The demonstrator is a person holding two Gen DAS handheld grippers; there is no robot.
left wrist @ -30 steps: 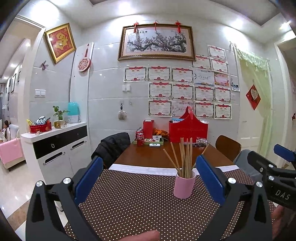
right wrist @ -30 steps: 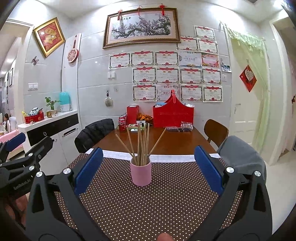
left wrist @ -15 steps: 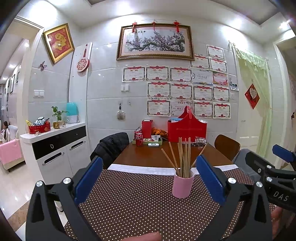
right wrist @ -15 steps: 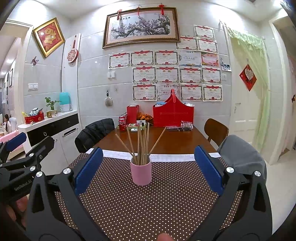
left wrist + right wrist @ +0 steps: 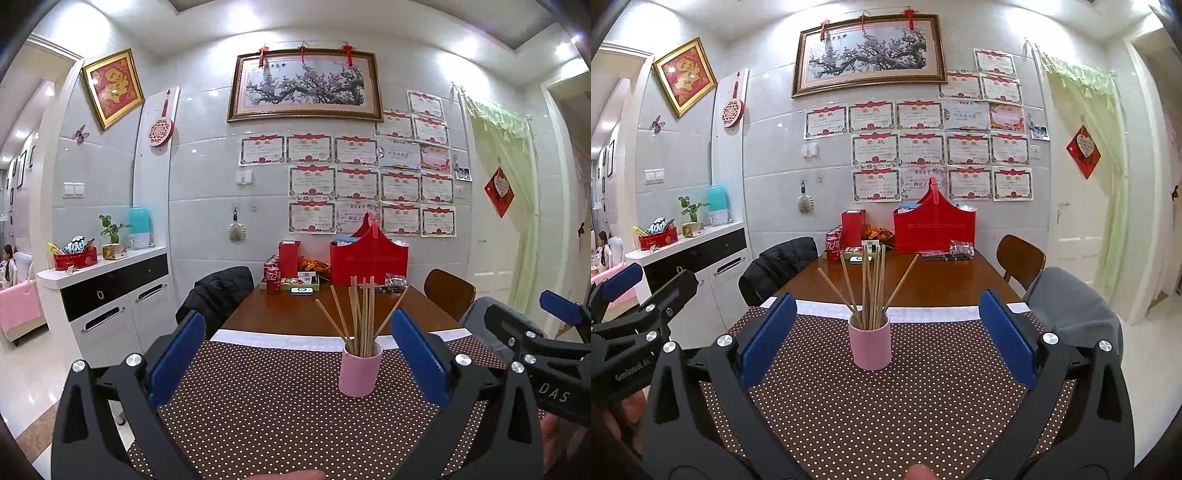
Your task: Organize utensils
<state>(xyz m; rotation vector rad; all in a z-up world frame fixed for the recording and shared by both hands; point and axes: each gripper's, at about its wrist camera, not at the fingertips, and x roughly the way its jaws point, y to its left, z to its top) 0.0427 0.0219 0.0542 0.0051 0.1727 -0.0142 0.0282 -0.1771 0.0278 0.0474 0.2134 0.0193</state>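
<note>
Both tongs, left [image 5: 295, 354] and right [image 5: 884, 336], are hanging released, empty. Chopsticks [image 5: 872, 288] are standing fanned in cup [image 5: 869, 345] mid-desk. Light, stiff, probably slippery; pinching upper shafts looks best.

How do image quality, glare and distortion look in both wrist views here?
Left wrist view: sharp and evenly lit; ceiling lights glare off the glossy wall tiles, fisheye bends the door frame, corners go dark; pink cup with chopsticks is crisp. Right wrist view: equally sharp, the same tile glare and edge bending; the open right claw frames the cup clearly, no motion blur.
</note>
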